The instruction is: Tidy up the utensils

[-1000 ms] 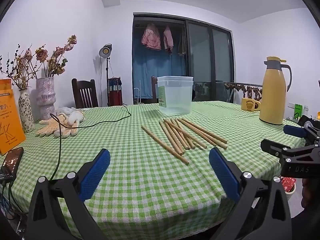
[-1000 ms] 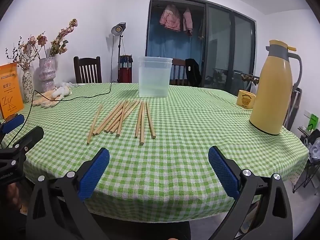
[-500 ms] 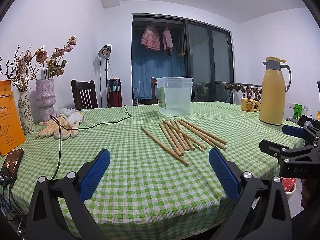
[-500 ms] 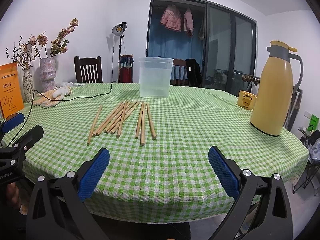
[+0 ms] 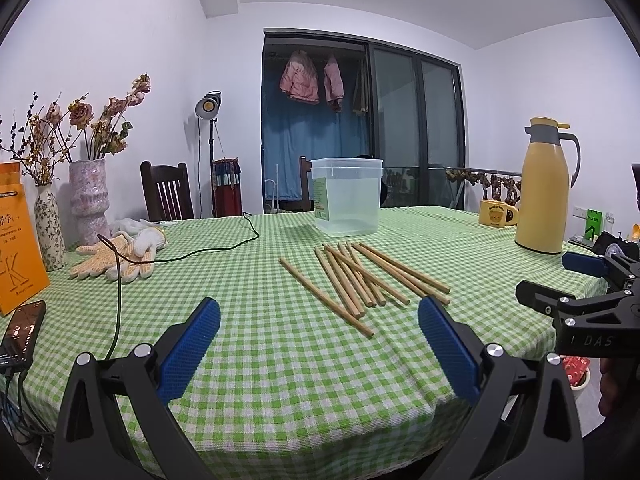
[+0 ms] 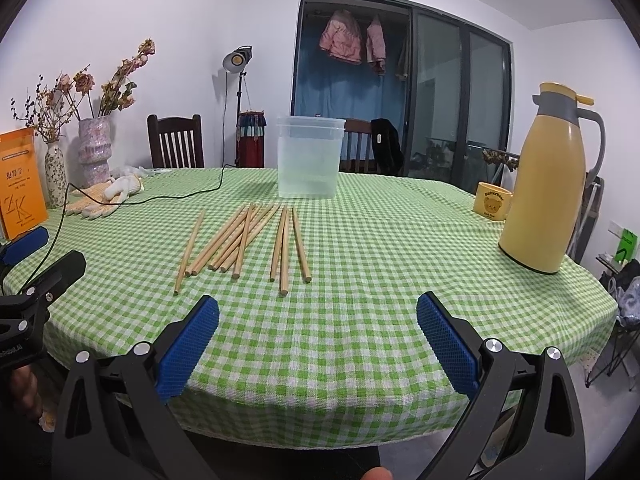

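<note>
Both the left tongs [image 5: 319,328] and right tongs [image 6: 318,326] gape wide, empty, low in frame, bases cut off. The chopsticks [image 6: 244,240] lie mid-frame on the bench [image 6: 360,300]; only the left view shows a phone [image 5: 22,330].

Left hand-held gripper [image 5: 319,334]: jaws spread wide, nothing between the blue pads [image 5: 188,350], level, pointing forward.
Right hand-held gripper [image 6: 318,334]: jaws spread wide, empty, level, pointing forward.
Relative position: side by side, apart, each visible at the edge of the other's view.
</note>
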